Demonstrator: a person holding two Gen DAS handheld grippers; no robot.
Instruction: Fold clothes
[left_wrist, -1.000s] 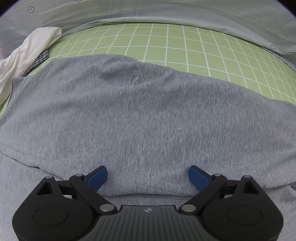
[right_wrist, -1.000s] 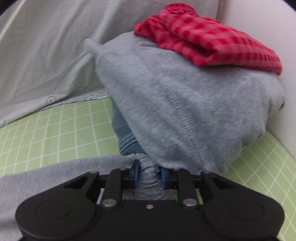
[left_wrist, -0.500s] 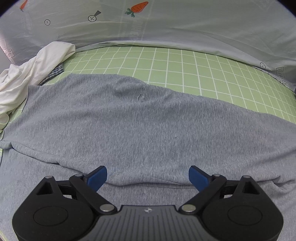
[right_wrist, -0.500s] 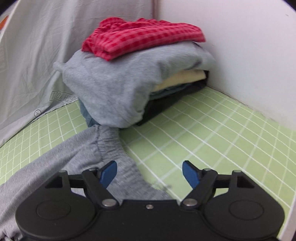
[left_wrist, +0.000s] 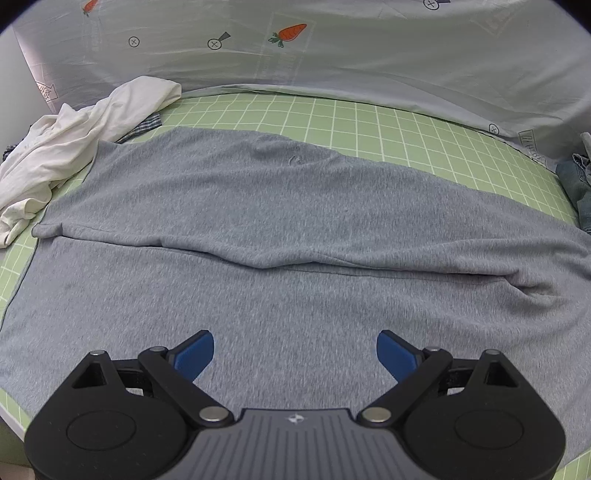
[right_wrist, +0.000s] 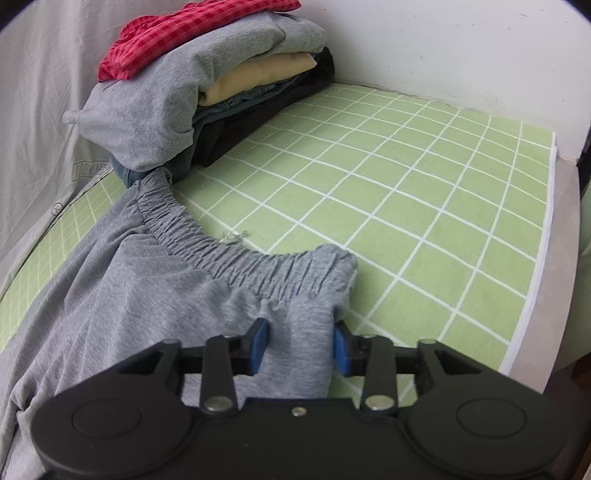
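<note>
While my left claw (left_wrist: 294, 354) hovers wide open, empty, over flattened grey trousers (left_wrist: 295, 236), right claw (right_wrist: 300, 345), just closing, pinches waistband (right_wrist: 236, 258) for fold.

Heather-grey trousers (left_wrist: 295, 229) are lying on a light green mat (right_wrist: 406, 192) that is showing a white grid. A pale grey sheet (left_wrist: 369, 55) is carrying orange carrot prints at the far side. A white garment (left_wrist: 74, 140) is sitting far left. A red-checked cloth (right_wrist: 166, 40) is topping grey, tan, blue and black folded clothes. Blue pads (left_wrist: 194, 354) are tipping each black hand-held gripper.
</note>
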